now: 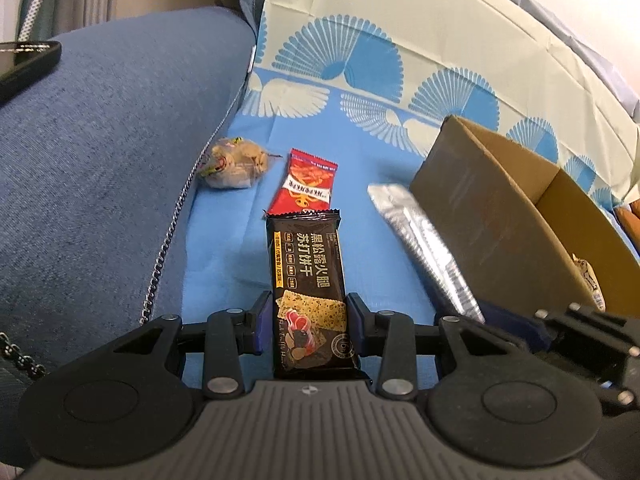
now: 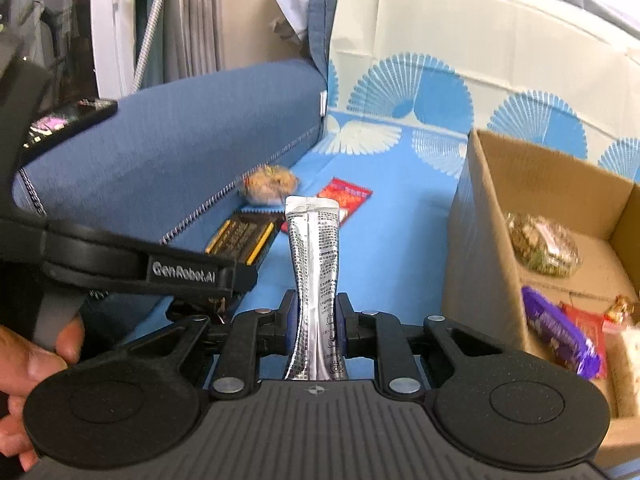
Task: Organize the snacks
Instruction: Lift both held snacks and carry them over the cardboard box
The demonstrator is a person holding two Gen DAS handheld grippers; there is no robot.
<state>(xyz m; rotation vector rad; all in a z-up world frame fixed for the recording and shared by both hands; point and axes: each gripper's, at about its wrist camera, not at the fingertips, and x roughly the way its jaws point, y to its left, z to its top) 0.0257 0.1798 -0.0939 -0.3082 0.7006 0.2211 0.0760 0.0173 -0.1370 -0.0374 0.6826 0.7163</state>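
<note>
Left wrist view: the left tongs (image 1: 308, 322) are clamped on a black cracker pack (image 1: 310, 280), pads pressed to both long edges, its far end pointing to twelve o'clock. Beyond that end lies a red sachet (image 1: 306, 184) on the blue sheet (image 1: 224, 220), and at eleven o'clock a clear-wrapped round cake (image 1: 236, 164) sits against the seam of the blue cushion (image 1: 112, 140). At two o'clock, the cardboard box (image 1: 480, 208) stands with its near wall facing us; open sheet runs between pack and box.

Right wrist view: the right tongs (image 2: 314, 328) are pinched tight on a silver stick sachet (image 2: 314, 264), its waist squeezed narrow, top edge toward twelve. At three o'clock the box is open-topped, holding a purple bar (image 2: 560, 330), a nut cake (image 2: 544, 246) and other snacks. At eight o'clock a hand (image 2: 32, 368) holds the other gripper's handle.
</note>
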